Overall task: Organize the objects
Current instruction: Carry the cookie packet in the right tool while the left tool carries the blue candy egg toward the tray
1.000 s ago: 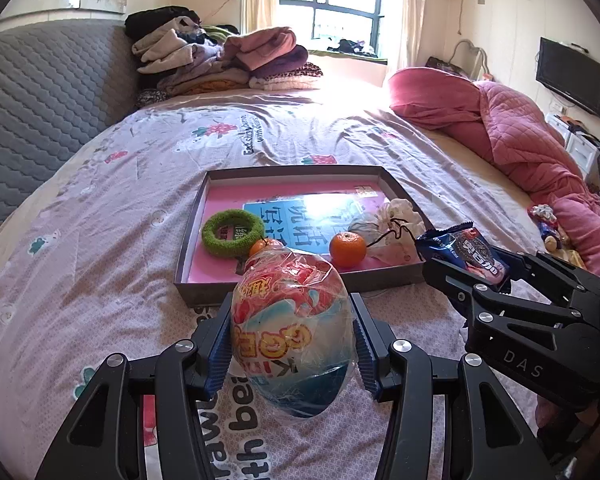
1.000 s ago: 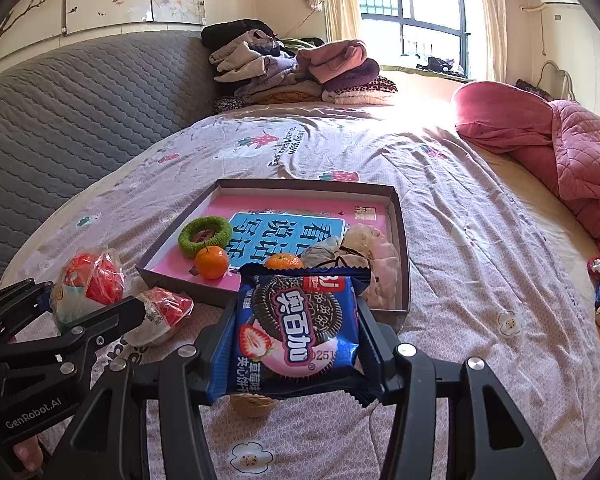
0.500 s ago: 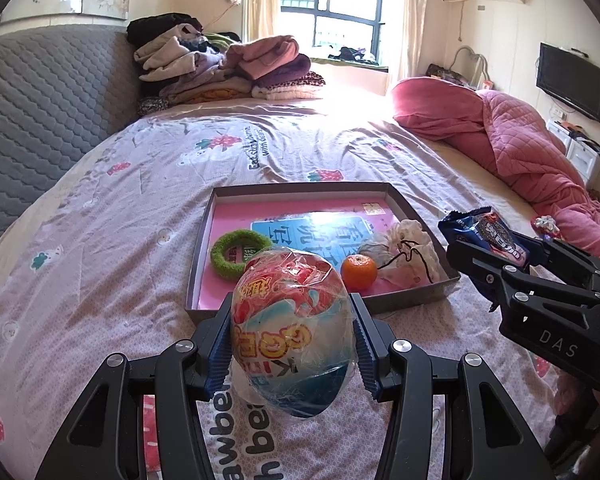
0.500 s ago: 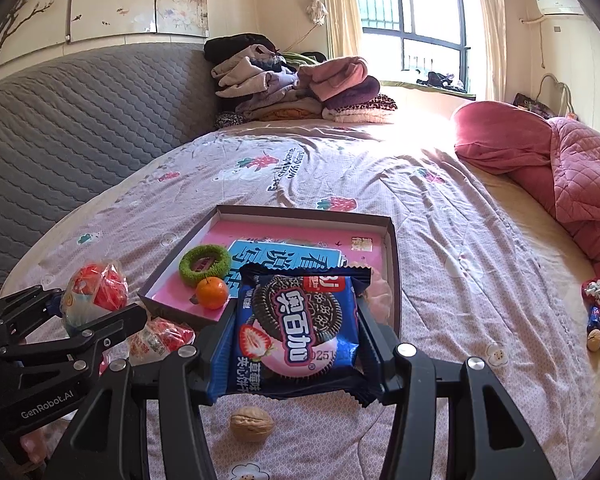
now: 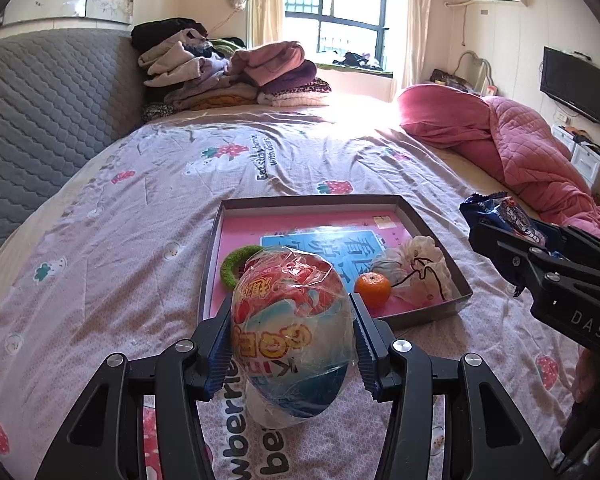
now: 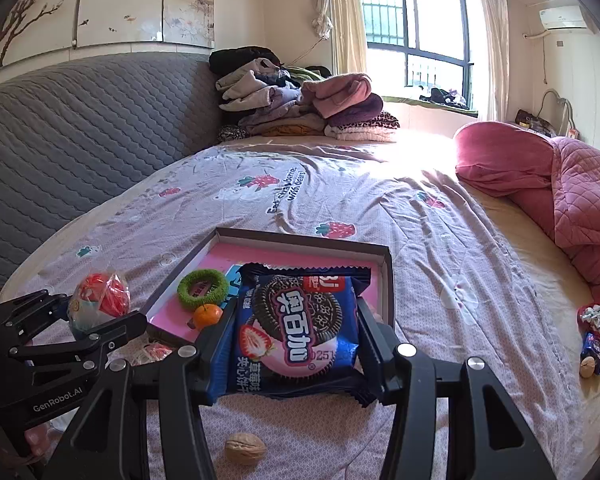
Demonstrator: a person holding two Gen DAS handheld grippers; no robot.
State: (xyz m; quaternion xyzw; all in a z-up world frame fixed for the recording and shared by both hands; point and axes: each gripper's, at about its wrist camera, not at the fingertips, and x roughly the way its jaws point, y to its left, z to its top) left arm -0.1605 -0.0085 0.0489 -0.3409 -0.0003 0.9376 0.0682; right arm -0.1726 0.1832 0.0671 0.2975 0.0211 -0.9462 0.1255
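Observation:
My left gripper (image 5: 291,305) is shut on an egg-shaped snack in clear wrap (image 5: 292,332), held above the bed sheet just short of the shallow grey box (image 5: 312,200). My right gripper (image 6: 296,309) is shut on a blue cookie pack (image 6: 296,328), in the air before the box (image 6: 300,238). The box has a pink floor and holds a green ring (image 5: 236,264), a blue book (image 5: 340,244), an orange (image 5: 372,290) and a white drawstring pouch (image 5: 416,268). Each gripper shows at the edge of the other's view: the right one (image 5: 500,232), the left one (image 6: 96,312).
A walnut (image 6: 245,448) lies on the sheet below the right gripper, and a small red-wrapped packet (image 6: 152,354) beside the box corner. Small wrapped items (image 6: 594,344) sit at the bed's right edge. A pink quilt (image 5: 532,160), folded clothes (image 5: 228,72) and a grey headboard (image 6: 80,128) border the bed.
Both grippers have risen with their loads still held, so the box sits lower and smaller in both views. The walnut has come into the right wrist view.

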